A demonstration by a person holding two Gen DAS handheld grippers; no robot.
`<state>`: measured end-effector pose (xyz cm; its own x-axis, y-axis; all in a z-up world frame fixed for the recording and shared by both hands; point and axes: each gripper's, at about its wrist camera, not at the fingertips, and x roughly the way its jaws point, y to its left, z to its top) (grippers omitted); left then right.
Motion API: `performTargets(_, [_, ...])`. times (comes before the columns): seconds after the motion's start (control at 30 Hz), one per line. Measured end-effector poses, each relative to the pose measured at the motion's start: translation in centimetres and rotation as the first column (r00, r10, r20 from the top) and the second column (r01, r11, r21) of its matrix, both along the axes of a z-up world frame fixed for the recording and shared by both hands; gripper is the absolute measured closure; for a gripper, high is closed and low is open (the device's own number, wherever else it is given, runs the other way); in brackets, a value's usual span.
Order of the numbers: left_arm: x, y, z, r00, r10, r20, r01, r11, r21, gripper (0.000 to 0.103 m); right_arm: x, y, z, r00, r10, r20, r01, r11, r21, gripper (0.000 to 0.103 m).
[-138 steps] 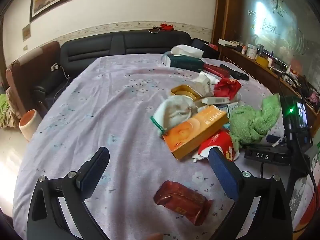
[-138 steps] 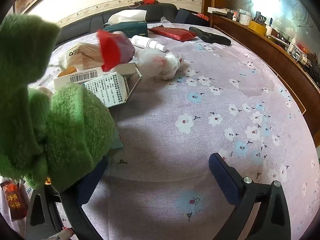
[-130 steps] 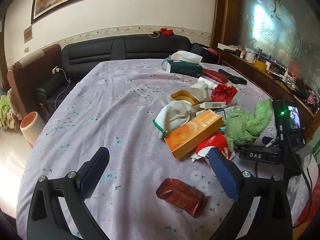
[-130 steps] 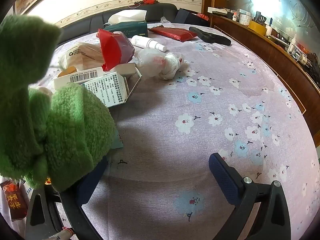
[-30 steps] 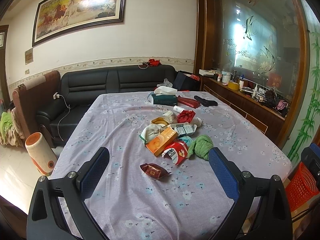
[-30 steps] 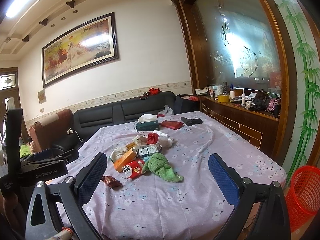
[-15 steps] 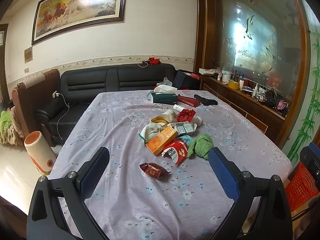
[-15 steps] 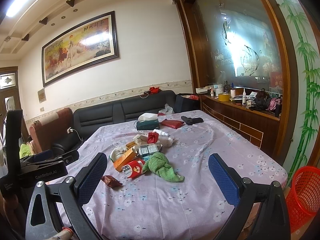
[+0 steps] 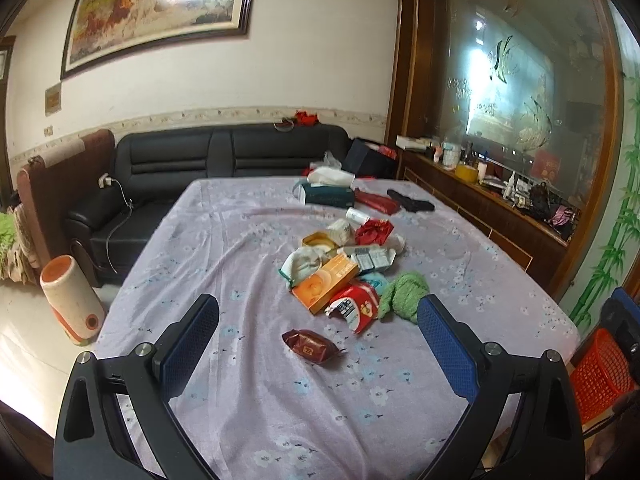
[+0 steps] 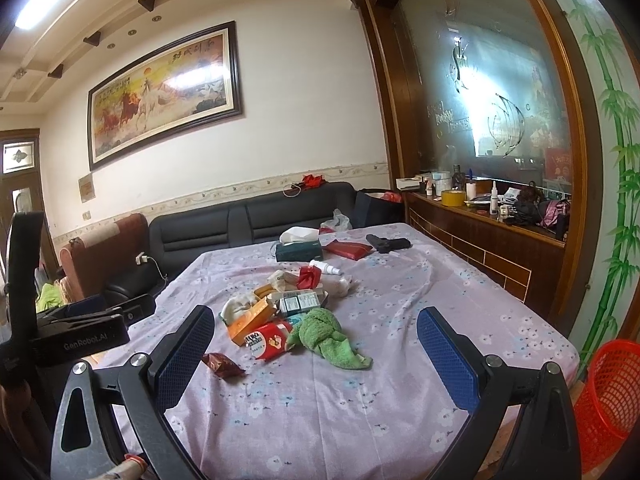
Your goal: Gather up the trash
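A heap of litter lies mid-table on the lilac flowered cloth [image 9: 224, 248]: a brown snack wrapper [image 9: 311, 346], a red-and-white packet [image 9: 356, 307], an orange box [image 9: 326, 282], a green cloth [image 9: 404, 296], a red crumpled bag [image 9: 374, 230]. The same wrapper [image 10: 222, 365], packet [image 10: 269, 340] and green cloth [image 10: 328, 338] show in the right wrist view. My left gripper [image 9: 316, 346] hangs open over the near table edge, well short of the wrapper. My right gripper [image 10: 314, 354] is open too, held back from the table. Both hold nothing.
A red mesh basket [image 10: 610, 400] stands on the floor at the table's right corner, also seen as the basket [image 9: 600, 376]. A tissue box [image 9: 330, 196], red pouch and black item lie at the far end. A black sofa [image 9: 224, 160] sits behind; a wooden sideboard [image 10: 488, 236] runs along the right.
Over the last second both views barely shift, drifting slightly nearer the table. Since four seconds ago both grippers have pulled far back from the litter; the green cloth now lies on the table.
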<state>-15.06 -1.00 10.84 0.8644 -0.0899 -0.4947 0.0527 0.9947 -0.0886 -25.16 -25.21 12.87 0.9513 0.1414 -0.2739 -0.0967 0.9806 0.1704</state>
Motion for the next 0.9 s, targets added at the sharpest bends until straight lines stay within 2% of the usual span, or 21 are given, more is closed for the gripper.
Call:
performTargets(0.07, [1.1,0.8,-0.8,0.999,-0.008,-0.040,0.007,1.000,-0.024,0.004,0.3,0.0,-0.2,1.000,0.018,0.022,-0.018,1.000,0.012,0.000])
performTargets(0.2, [3.2,1.4,-3.0,0.992,-0.023,-0.126,0.015,0.998,-0.064,0.004,2.7,0.2,-1.5,0.997,0.057,-0.050,-0.055,0.998,0.028,0.000])
performTargets(0.37, [6.6,0.5,-7.6,0.955,-0.075,-0.289,0.050,0.995,-0.090,0.005,6.4,0.2,-3.3,0.983,0.127,-0.132,-0.119,0.991,0.061,0.000])
performTargets(0.53, [9.8,0.5,-10.9,0.913,-0.085,-0.398,0.014,0.984,-0.177,0.008,11.1,0.4,-5.5,0.957,0.181,-0.225,-0.167,0.983,0.079,0.004])
performTargets(0.6, [10.9,0.4,-11.7,0.902,-0.079,-0.425,0.000,0.983,-0.182,0.017,12.9,0.4,-6.4,0.947,0.197,-0.254,-0.181,0.980,0.085,0.009])
performTargets(0.73, [12.4,0.6,-12.8,0.882,-0.072,-0.466,-0.023,0.980,-0.196,0.026,17.1,0.2,-8.1,0.921,0.239,-0.308,-0.210,0.970,0.124,0.018])
performTargets(0.83, [13.3,1.0,-13.5,0.874,-0.055,-0.483,-0.051,0.978,-0.202,0.032,20.5,0.6,-9.6,0.896,0.261,-0.359,-0.227,0.965,0.135,0.021])
performTargets(0.87, [13.7,1.1,-13.6,0.868,-0.053,-0.493,-0.060,0.976,-0.211,0.042,21.5,0.7,-10.1,0.888,0.262,-0.377,-0.226,0.964,0.137,0.021])
performTargets(0.9, [14.2,1.1,-13.7,0.864,-0.056,-0.501,-0.066,0.973,-0.222,0.049,22.6,0.7,-10.6,0.881,0.262,-0.395,-0.222,0.964,0.145,0.021])
